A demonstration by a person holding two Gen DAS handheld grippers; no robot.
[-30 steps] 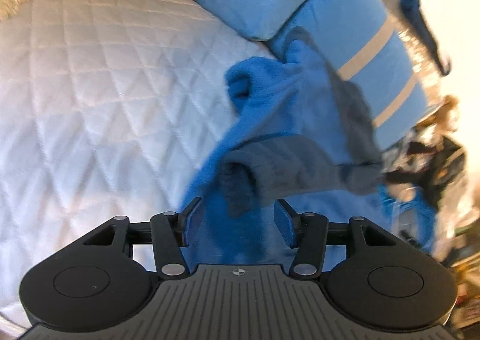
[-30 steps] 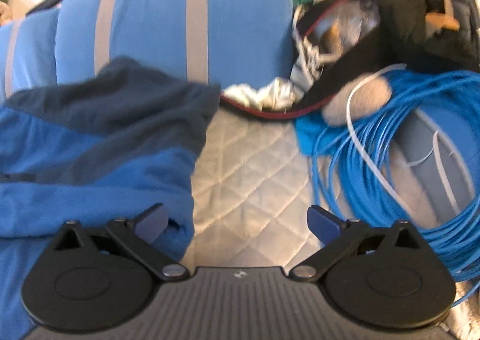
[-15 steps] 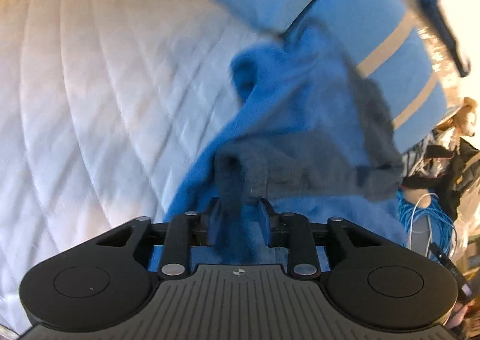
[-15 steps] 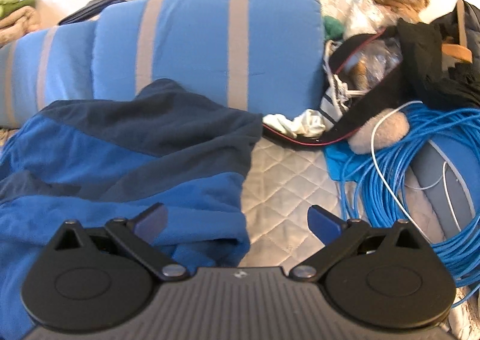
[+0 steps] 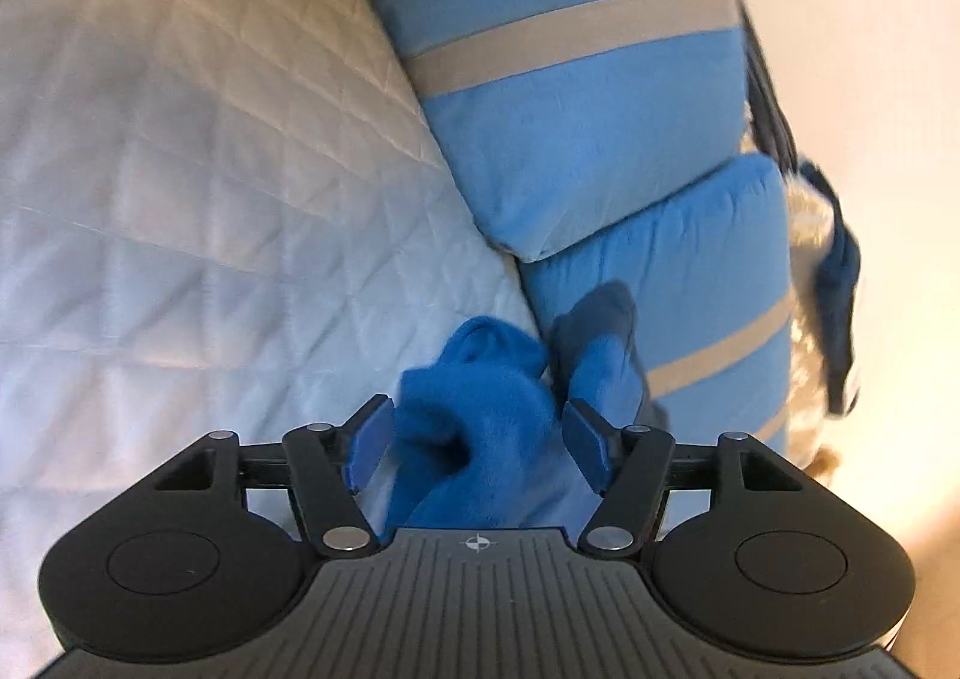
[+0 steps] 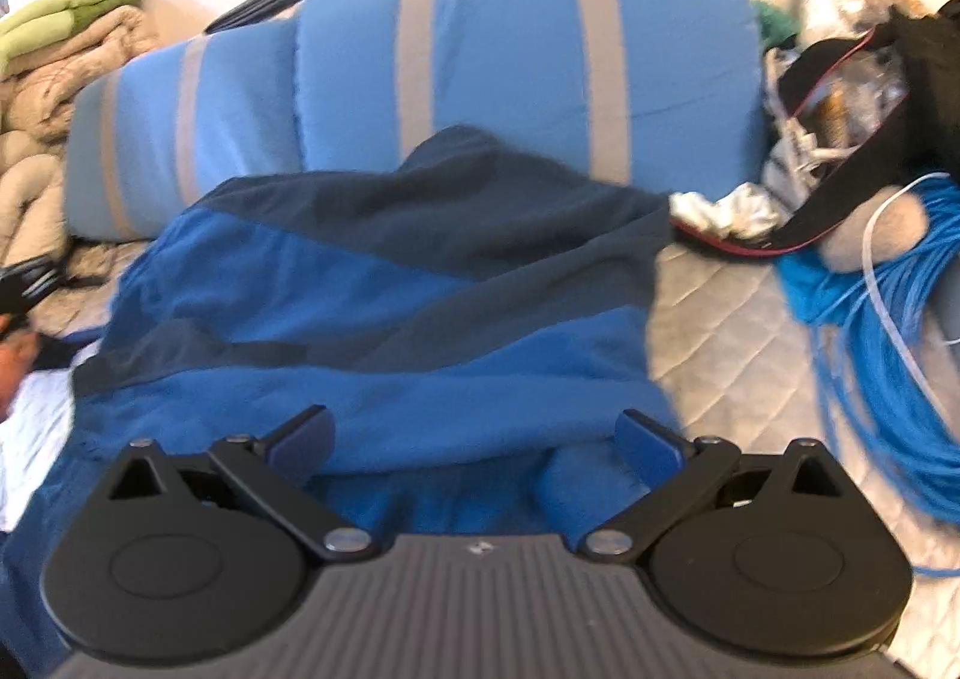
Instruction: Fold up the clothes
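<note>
Blue garment (image 6: pixel 384 319) bunched between part-open left gripper (image 5: pixel 478 442); right gripper (image 6: pixel 477 439) wide open above it.

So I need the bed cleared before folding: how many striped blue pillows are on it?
2. One striped blue pillow stands behind the blue garment; the other lies to its left, partly overlapped. More may be hidden.

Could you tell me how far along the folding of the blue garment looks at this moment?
Early. Done: nothing tidy yet; the blue garment lies rumpled against the striped pillows. In hand: the left gripper, jaws open, straddles a bunched sleeve. Left: the right gripper is open too; the actual folds remain.
</note>
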